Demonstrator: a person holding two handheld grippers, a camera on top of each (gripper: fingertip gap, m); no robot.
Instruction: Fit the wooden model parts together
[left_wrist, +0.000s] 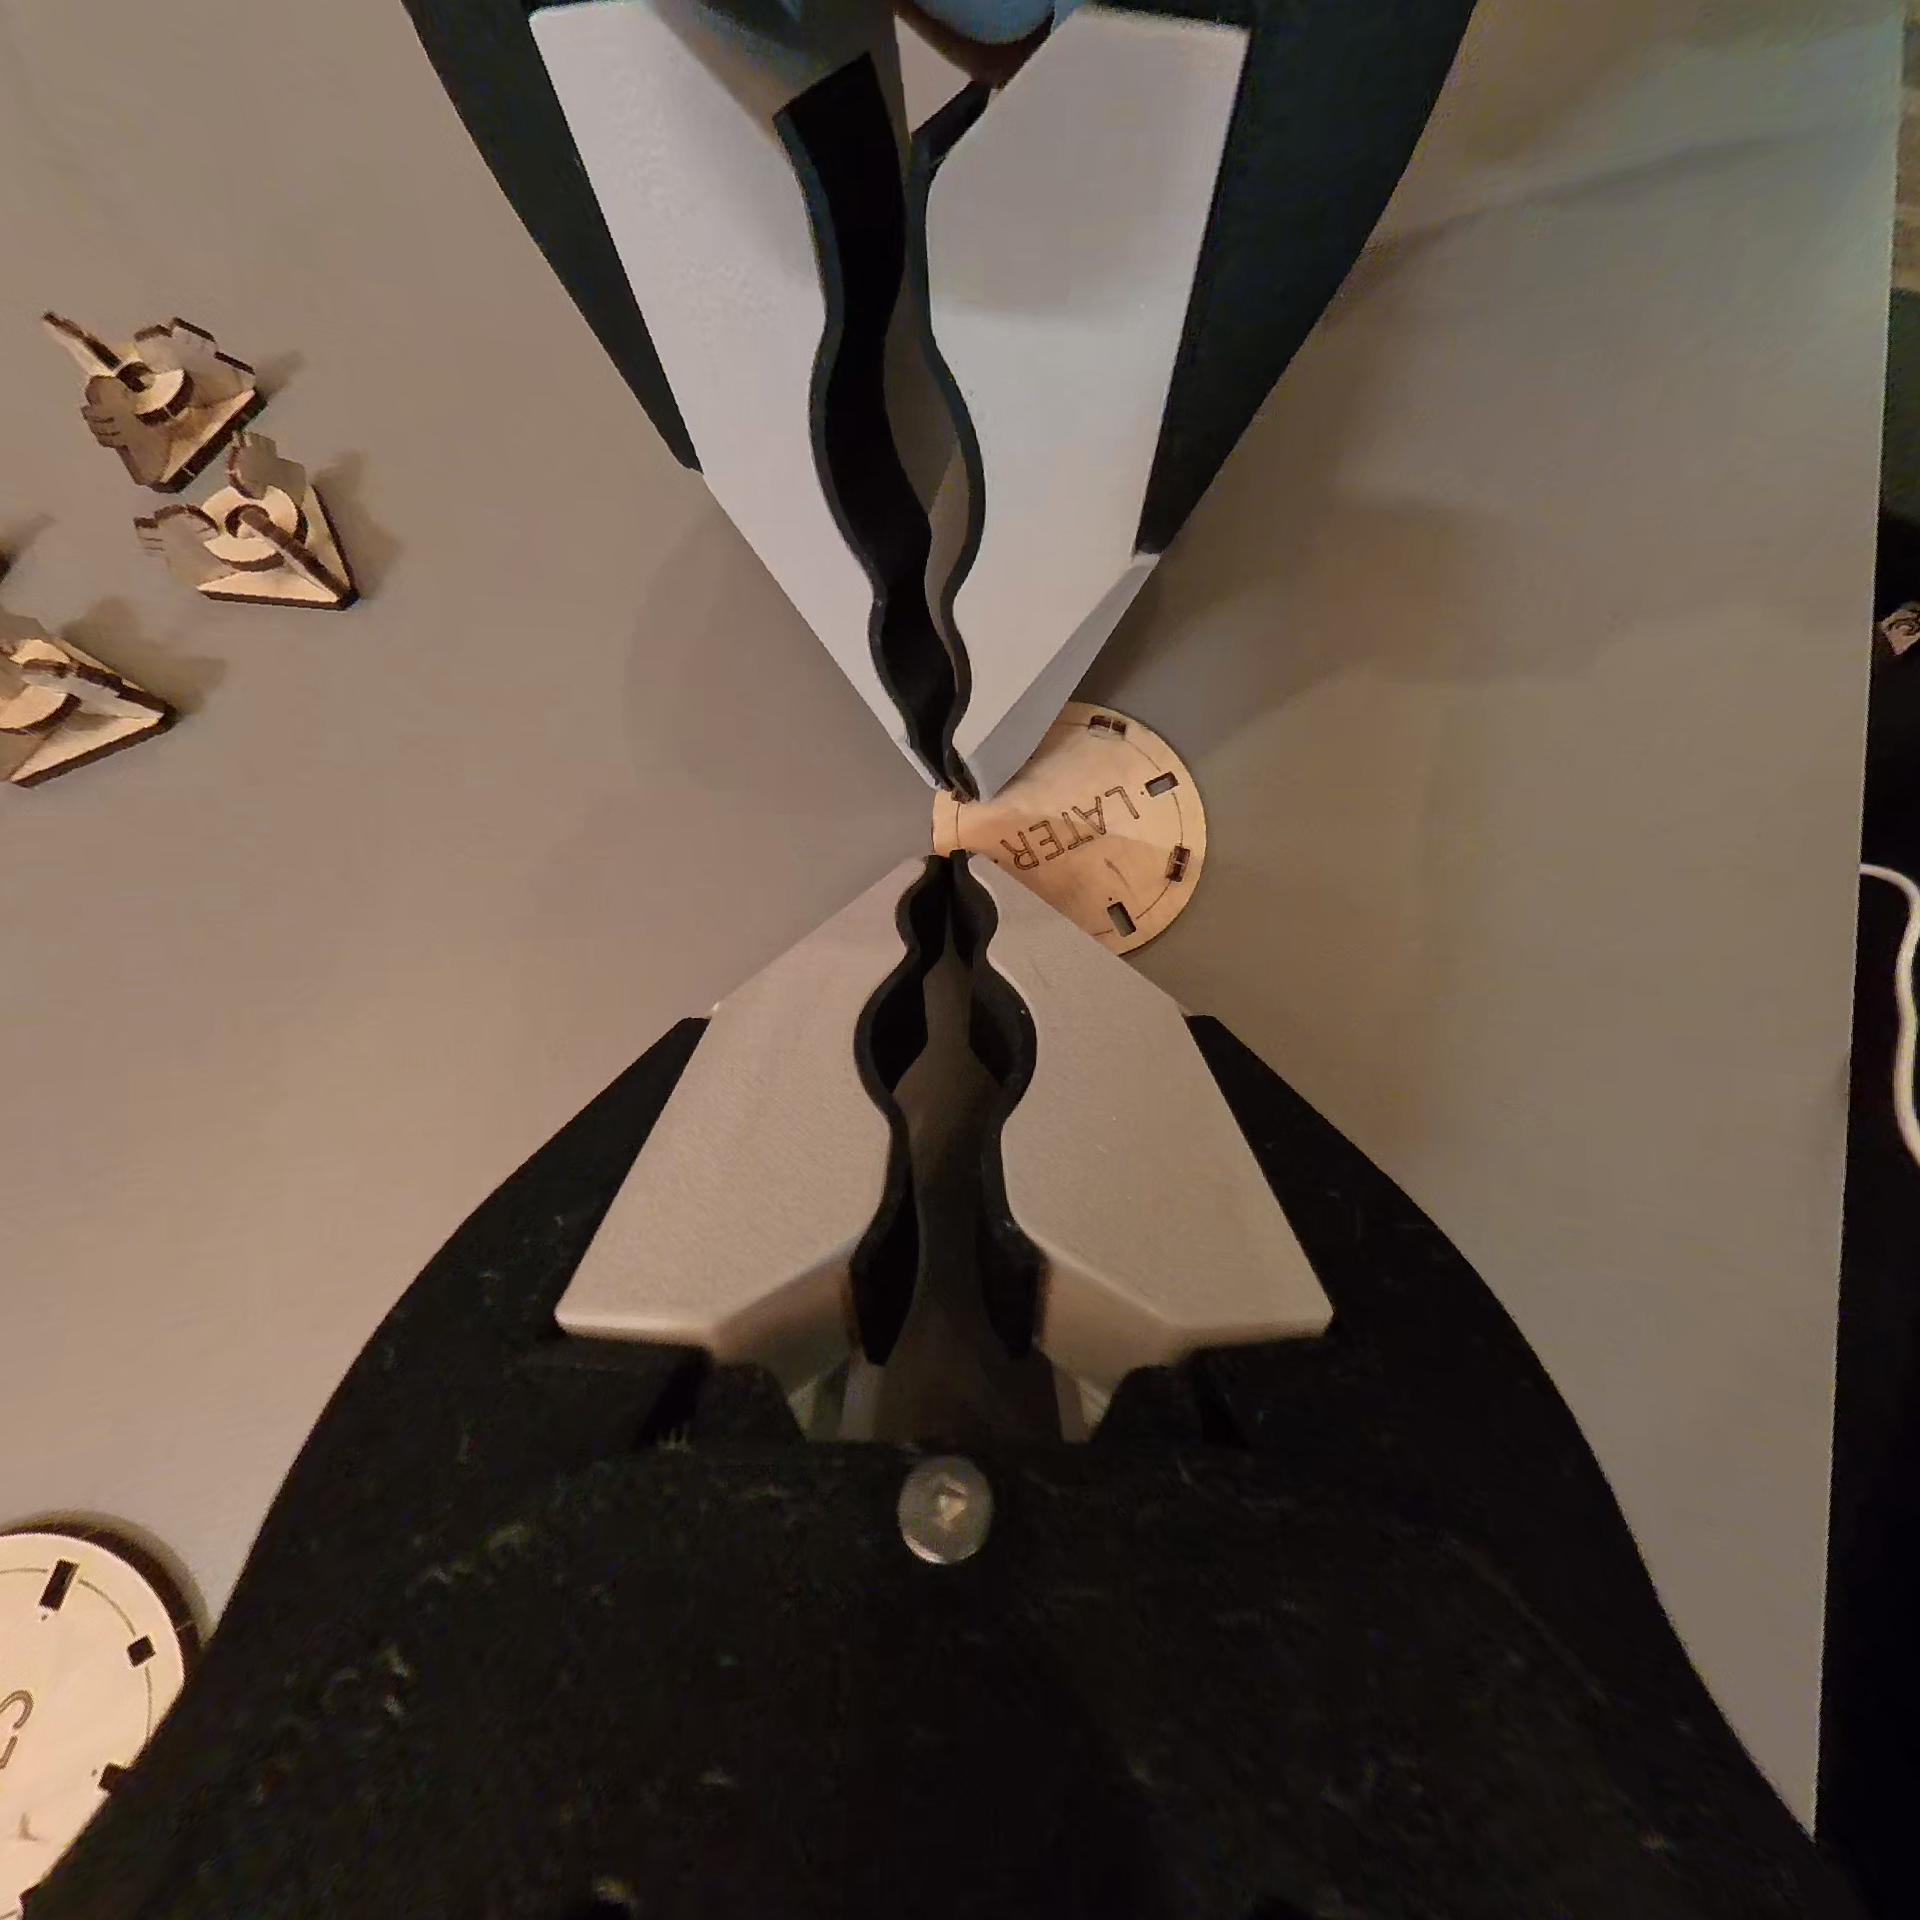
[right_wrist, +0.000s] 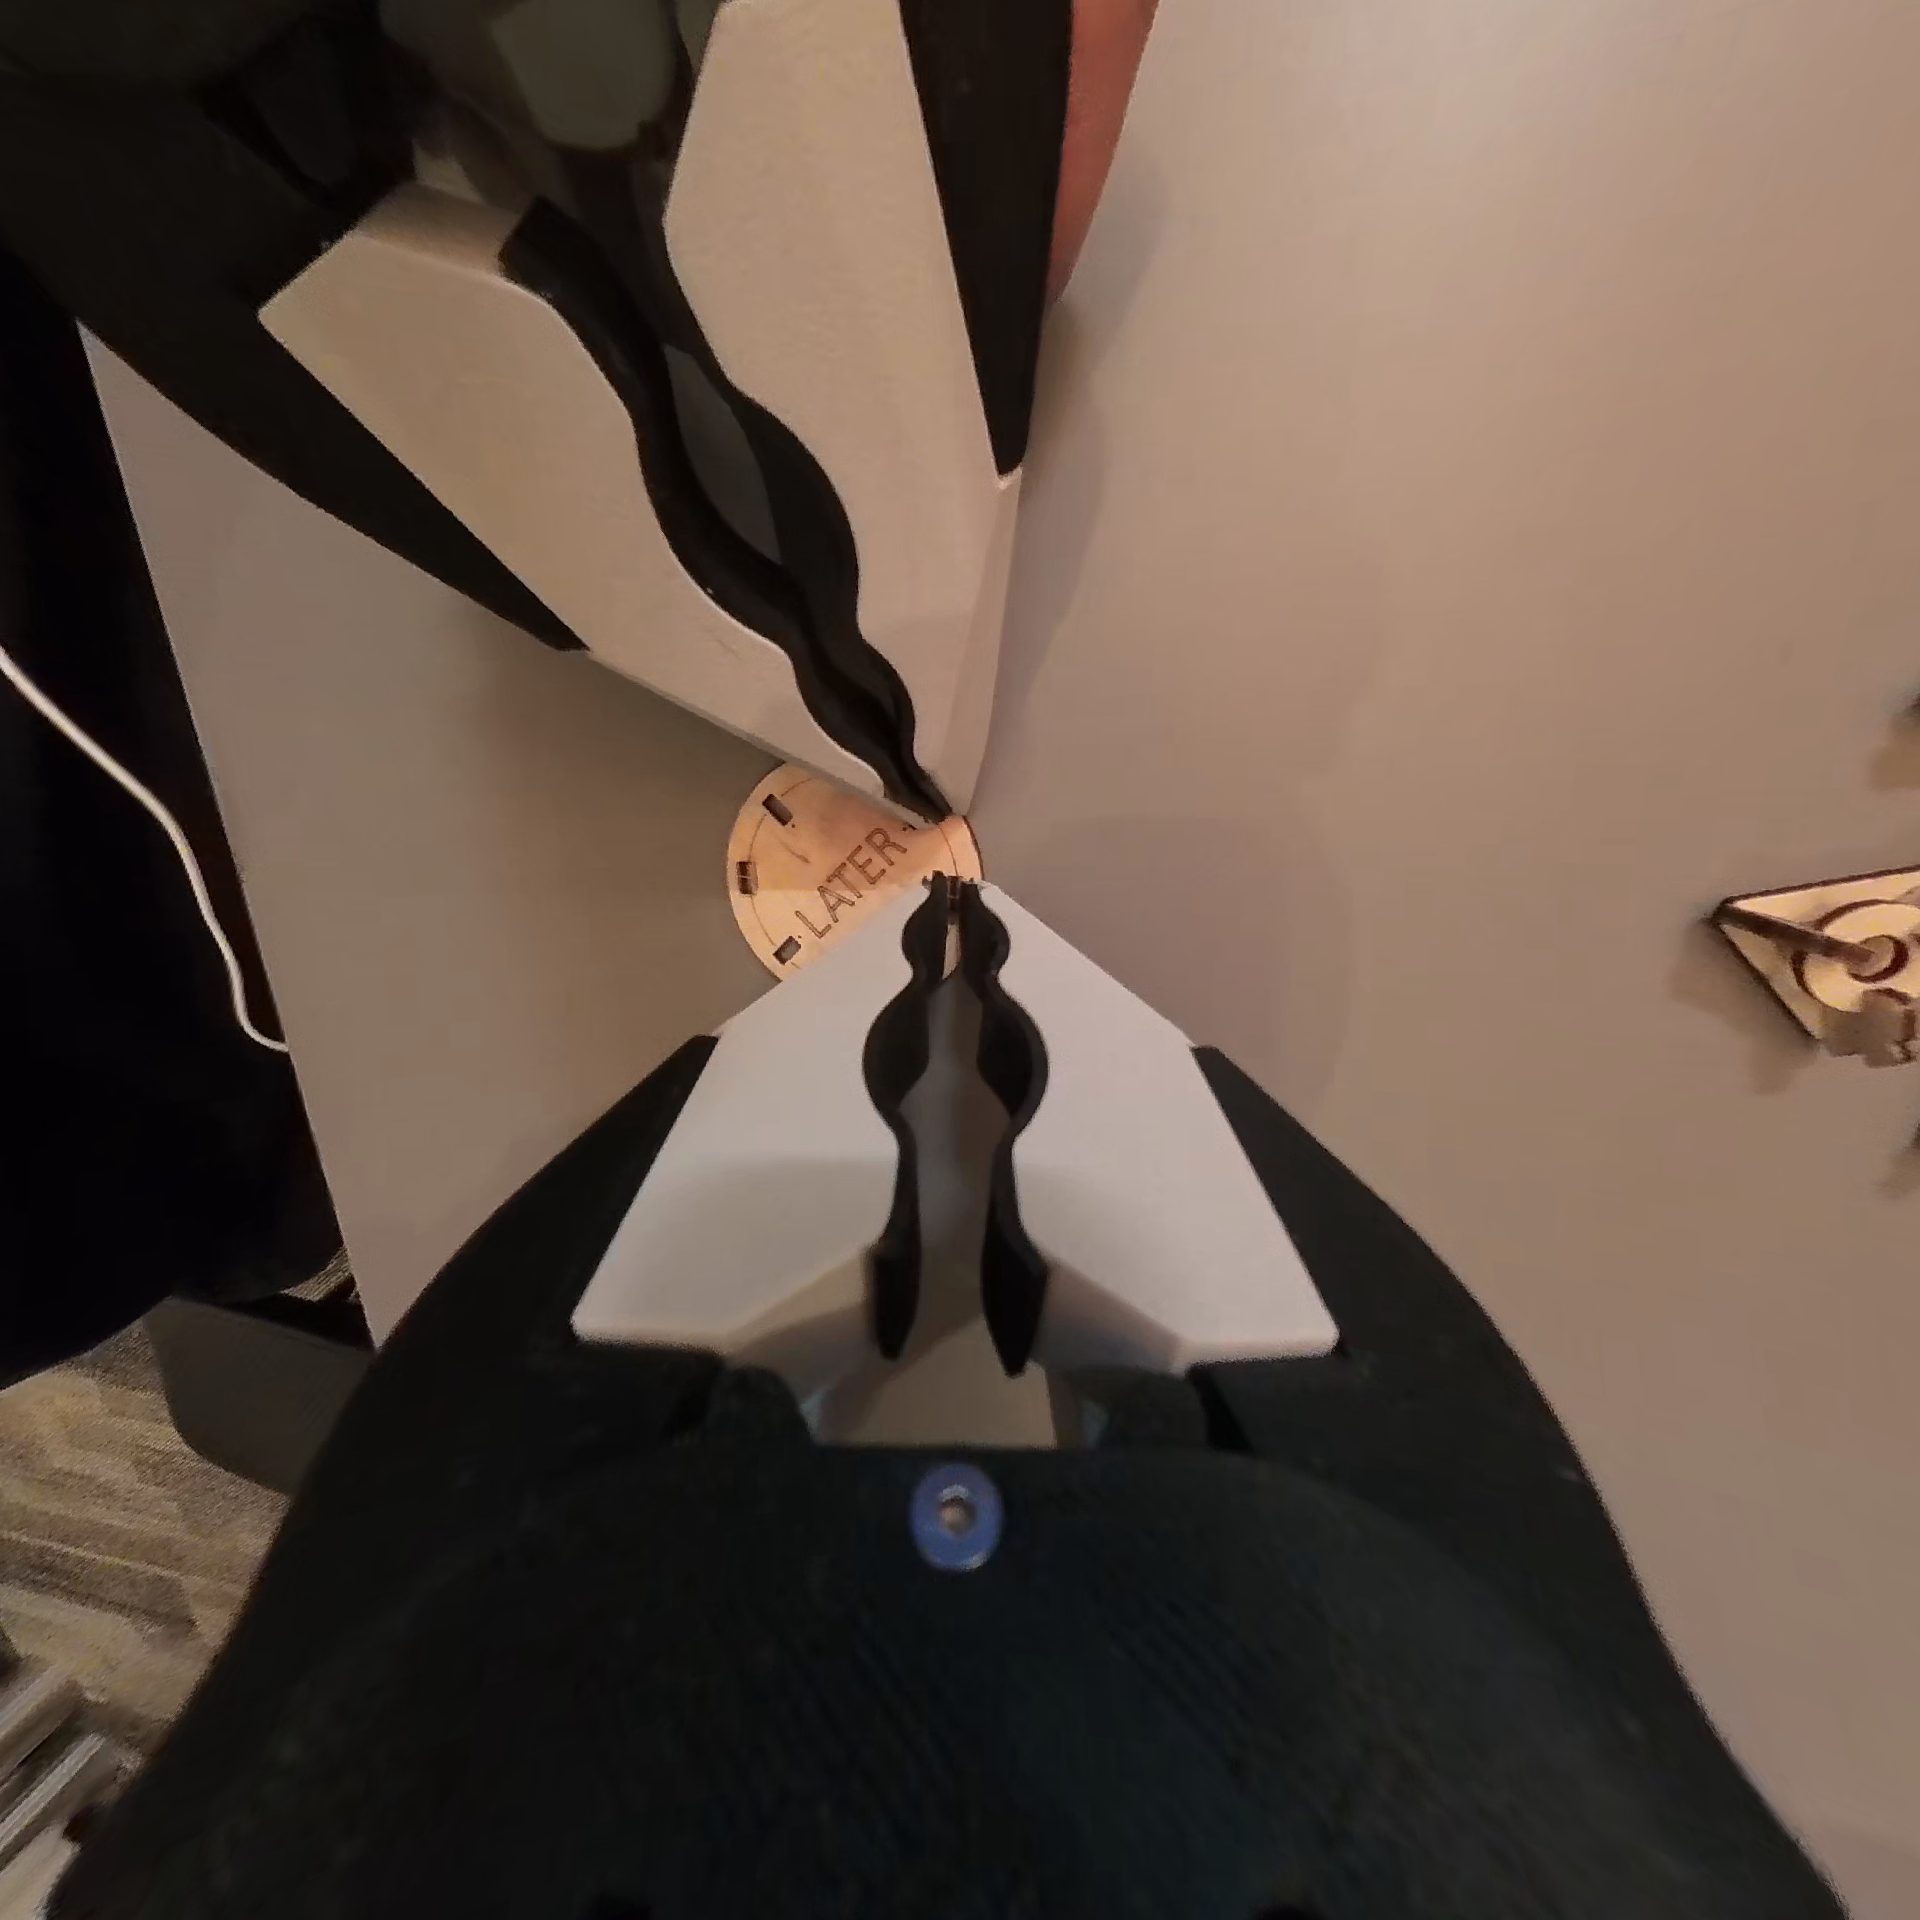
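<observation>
left gripper (left_wrist: 951, 865) closed | right gripper (right_wrist: 943, 883) closed | both at wooden disc (left_wrist: 1101, 831) rim

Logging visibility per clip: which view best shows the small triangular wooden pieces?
The left wrist view: three triangular wooden pieces lie on the grey table at left, one cut off. The right wrist view shows one triangular piece, cropped by the frame edge.

This is looking like a hobby or maker workshop corner inside an office-like room. A plain grey table (left_wrist: 416, 935) is serving as the landmark: laser-cut plywood parts with scorched edges are lying on it, among them a round slotted disc (left_wrist: 1132, 842) near its edge and small assembled triangular pieces (left_wrist: 166, 400) farther in. Off the table's edge, a white cable (right_wrist: 156, 790) is trailing over something dark, and patterned grey carpet (right_wrist: 94, 1538) is showing below.
</observation>
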